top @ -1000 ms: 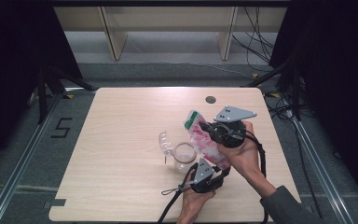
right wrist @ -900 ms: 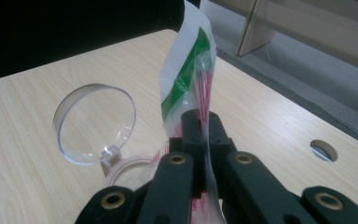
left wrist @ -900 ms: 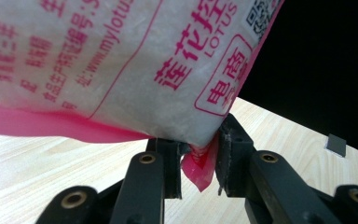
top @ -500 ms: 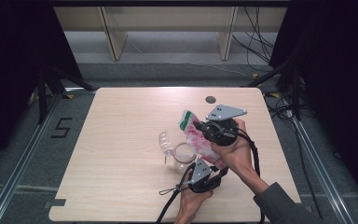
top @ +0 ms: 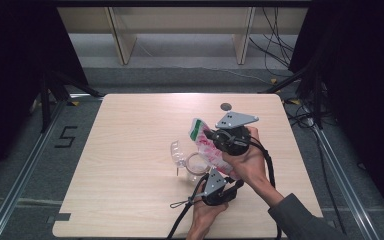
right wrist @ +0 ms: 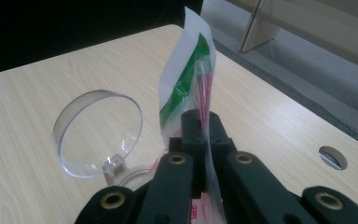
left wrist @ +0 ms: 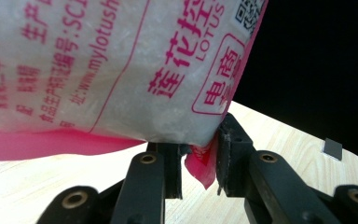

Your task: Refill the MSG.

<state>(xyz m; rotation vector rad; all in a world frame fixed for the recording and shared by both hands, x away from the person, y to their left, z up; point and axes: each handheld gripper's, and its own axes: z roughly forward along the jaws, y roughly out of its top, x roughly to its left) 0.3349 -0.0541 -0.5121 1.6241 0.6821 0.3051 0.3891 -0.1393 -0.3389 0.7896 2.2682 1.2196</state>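
A pink and white printed bag hangs over the table's middle, held at both ends. My right gripper is shut on its upper part, just below the green-striped top edge; its jaws pinch the film flat. From below, my left gripper points up at the bag, and its jaws are closed on the bag's pink bottom corner. The bulging white body of the bag sits above them. Under the bag's left side stands a clear jar, its round hinged lid open.
The light wooden table has a round cable hole near its far edge. Cables trail from both grippers toward the near edge. Shelving legs and more cables stand beyond the far side of the table.
My right gripper has shifted slightly left with the bag's top, tipping the bag further over the jar. The left gripper has stayed put.
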